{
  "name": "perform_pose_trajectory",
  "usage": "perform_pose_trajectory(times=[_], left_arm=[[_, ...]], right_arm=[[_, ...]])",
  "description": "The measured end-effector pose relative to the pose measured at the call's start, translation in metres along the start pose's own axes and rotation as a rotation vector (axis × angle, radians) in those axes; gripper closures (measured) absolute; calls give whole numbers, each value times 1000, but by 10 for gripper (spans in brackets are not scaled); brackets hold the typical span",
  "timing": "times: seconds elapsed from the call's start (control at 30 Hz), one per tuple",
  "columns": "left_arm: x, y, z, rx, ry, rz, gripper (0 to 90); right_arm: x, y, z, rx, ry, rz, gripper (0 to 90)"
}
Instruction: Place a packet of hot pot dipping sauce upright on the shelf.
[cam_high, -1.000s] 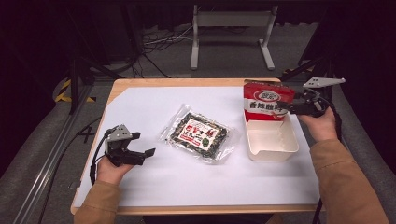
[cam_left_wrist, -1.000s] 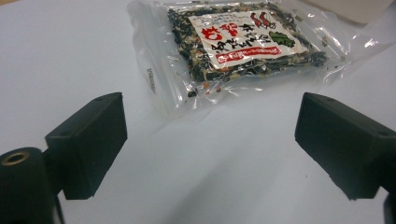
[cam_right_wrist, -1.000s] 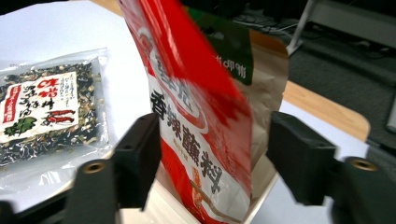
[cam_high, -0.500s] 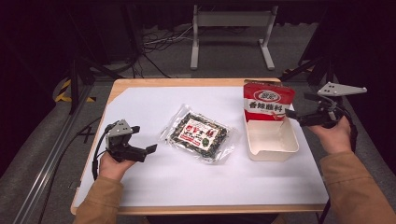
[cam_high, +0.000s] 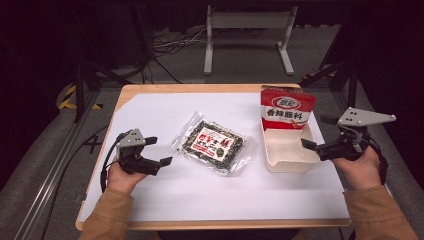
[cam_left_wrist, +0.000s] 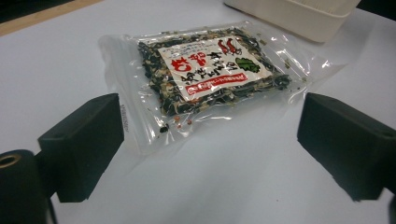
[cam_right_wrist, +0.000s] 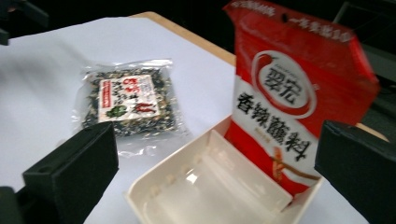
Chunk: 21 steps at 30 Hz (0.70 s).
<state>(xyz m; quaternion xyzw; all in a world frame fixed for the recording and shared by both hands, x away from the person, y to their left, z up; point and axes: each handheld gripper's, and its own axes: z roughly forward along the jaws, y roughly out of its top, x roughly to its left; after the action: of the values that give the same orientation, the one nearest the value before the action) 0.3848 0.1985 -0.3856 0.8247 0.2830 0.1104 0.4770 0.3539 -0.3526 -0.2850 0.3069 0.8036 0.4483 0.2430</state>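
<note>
left gripper (cam_left_wrist: 208, 140): jaws spread wide, nothing gripped between them | clear packet of dark dried flakes (cam_left_wrist: 210, 79): laid flat just beyond the jaws, red-and-white label up | white tray (cam_left_wrist: 299, 16): its wall seen behind the packet, apart from it | white table sheet (cam_left_wrist: 51, 60): seen under the packet

On the worktop (cam_high: 150, 200) a flat packet of dried seasoning (cam_high: 214, 146) lies near the middle. To its right stands an open tray (cam_high: 290, 159), and a spice pouch (cam_high: 285, 109) stands upright in the far end of this tray. The left gripper (cam_high: 161, 151) is left of the packet, the right gripper (cam_high: 316, 134) just right of the tray.
</note>
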Motion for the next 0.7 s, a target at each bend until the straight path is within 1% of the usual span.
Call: perform_pose_trajectory(times=[0.03, 0.07, 0.1, 0.13, 0.17, 0.2, 0.27, 0.3, 0.33, 0.37, 0.4, 0.43, 0.47, 0.53, 0.6, 0.67, 0.7], left_arm=[[-1, 1, -1, 7, 4, -3, 105], [0, 1, -1, 4, 9, 0, 107], [-1, 2, -2, 4, 6, -2, 107], [0, 2, -3, 2, 15, 0, 108], [0, 2, -3, -1, 20, -4, 107], [0, 3, -4, 0, 21, -6, 107], [1, 2, -5, -6, 28, -14, 107], [1, 2, -5, -2, 29, -15, 104], [2, 2, -4, 14, 43, -19, 110], [3, 2, -4, 37, 42, -50, 115], [6, 1, -3, 48, 49, -69, 110], [6, 1, -3, 48, 49, -69, 108], [7, 1, -3, 45, 58, -77, 108], [9, 0, -5, 37, 58, -80, 106], [9, 0, -5, 28, 64, -84, 106], [10, 1, -4, 30, 81, -81, 89], [10, 1, -4, 31, 75, -93, 85]], right_arm=[[3, -1, 0, 5, 4, 0, 0], [7, -2, 0, 12, 7, 2, 0], [11, -2, -1, 12, 11, 2, 0], [15, -4, 0, 7, 15, 0, 2], [21, -5, 2, 17, 39, 9, 5], [21, -5, 2, 17, 39, 9, 5], [28, -7, 7, 15, 50, 1, 5], [31, -8, 9, 8, 53, -5, 5], [33, -9, 10, 3, 60, -3, 5], [35, -9, 12, 1, 64, 0, 7], [37, -10, 15, 5, 61, -5, 11], [37, -10, 15, 5, 61, -5, 11], [39, -10, 17, 10, 66, -8, 12], [42, -12, 19, -18, 82, -10, 12], [43, -13, 20, -18, 85, -13, 6], [47, -15, 22, -24, 71, -25, 0], [48, -16, 23, -29, 78, -24, 0]])
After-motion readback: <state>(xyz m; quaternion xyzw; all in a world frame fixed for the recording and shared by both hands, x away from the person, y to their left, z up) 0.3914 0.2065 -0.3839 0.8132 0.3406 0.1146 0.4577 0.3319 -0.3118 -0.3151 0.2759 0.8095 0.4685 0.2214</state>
